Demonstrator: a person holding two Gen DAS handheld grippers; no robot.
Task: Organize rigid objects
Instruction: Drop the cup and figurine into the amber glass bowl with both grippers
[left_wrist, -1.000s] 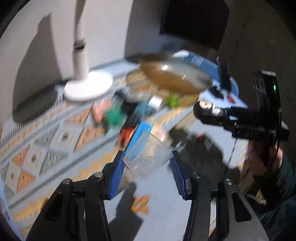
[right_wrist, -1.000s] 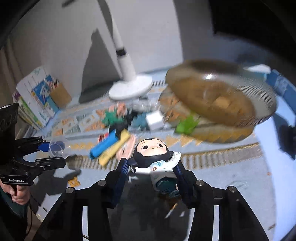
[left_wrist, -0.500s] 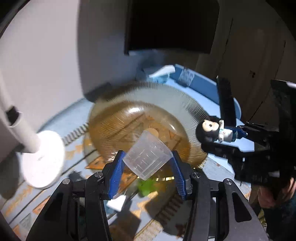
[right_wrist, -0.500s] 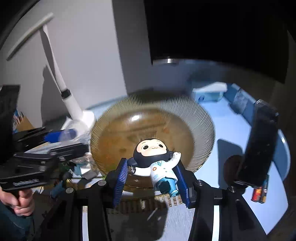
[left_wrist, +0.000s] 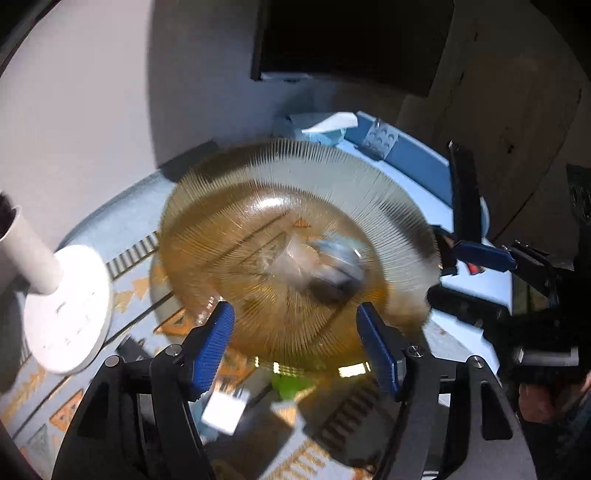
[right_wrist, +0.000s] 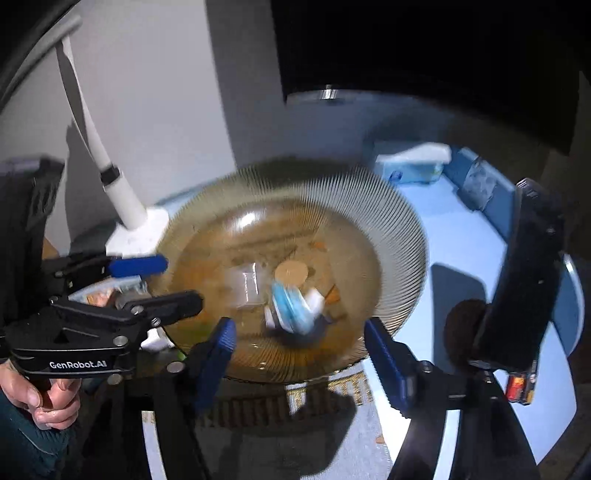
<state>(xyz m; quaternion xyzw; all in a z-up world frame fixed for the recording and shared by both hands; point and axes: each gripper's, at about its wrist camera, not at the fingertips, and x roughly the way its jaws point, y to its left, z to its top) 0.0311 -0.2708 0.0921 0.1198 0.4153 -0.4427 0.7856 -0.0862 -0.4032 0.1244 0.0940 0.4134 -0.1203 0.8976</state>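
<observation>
An amber ribbed glass bowl (left_wrist: 369, 192) (right_wrist: 399, 236) fills the middle of both views. Inside it, both blurred, are a clear plastic cup (left_wrist: 291, 262) (right_wrist: 245, 286) and a small figurine (left_wrist: 336, 273) (right_wrist: 295, 306) with a dark head and a white and blue body. My left gripper (left_wrist: 297, 347) (right_wrist: 162, 282) hangs over the bowl's near-left rim, jaws opening, nothing between the blue pads. My right gripper (right_wrist: 297, 332) (left_wrist: 469, 280) is at the bowl's other side, jaws opening too, and it holds nothing.
A white lamp base (left_wrist: 66, 310) with its post (right_wrist: 122, 199) stands left of the bowl. A tissue box (right_wrist: 410, 166) sits behind. A black upright device (right_wrist: 528, 277) stands to the right. A green toy (left_wrist: 291, 384) and a white block (left_wrist: 225, 410) lie on the patterned mat.
Both grippers have let go: the cup has left the left jaws and the figurine the right jaws, and both now are down in the bowl. Both pairs of jaws stand wider.
</observation>
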